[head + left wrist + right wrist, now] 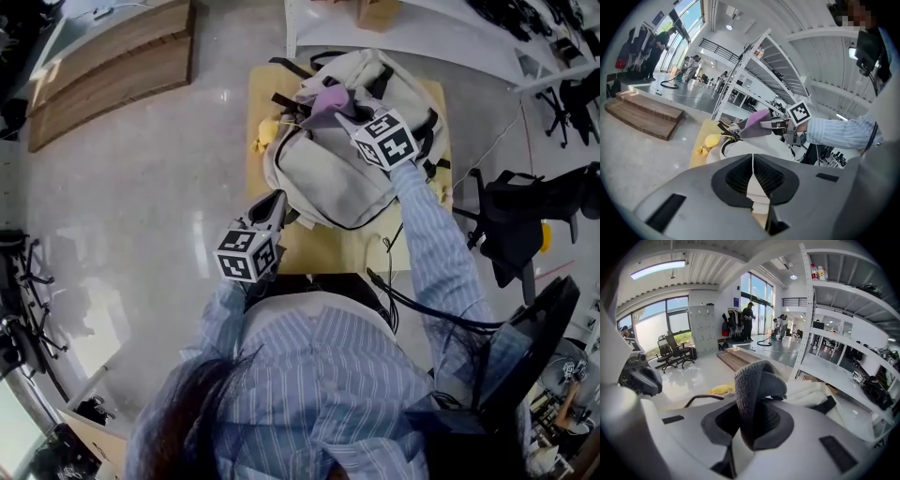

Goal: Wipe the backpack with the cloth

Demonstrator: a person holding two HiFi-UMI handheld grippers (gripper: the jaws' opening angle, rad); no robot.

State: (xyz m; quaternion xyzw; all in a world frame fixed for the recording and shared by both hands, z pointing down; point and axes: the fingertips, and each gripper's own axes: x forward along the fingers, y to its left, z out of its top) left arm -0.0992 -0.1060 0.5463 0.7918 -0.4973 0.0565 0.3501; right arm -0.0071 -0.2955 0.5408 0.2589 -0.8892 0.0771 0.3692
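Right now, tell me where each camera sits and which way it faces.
Head view: on the person's head, looking down at the backpack on the table; striped sleeves, left gripper and right gripper show.
Left gripper view: on the left gripper, facing along its shut jaws toward the backpack; the right gripper and sleeve show.
Right gripper view: on the right gripper, looking past jaws shut on the cloth toward shelving.
Shared: head and left gripper views both show the cloth atop the backpack.
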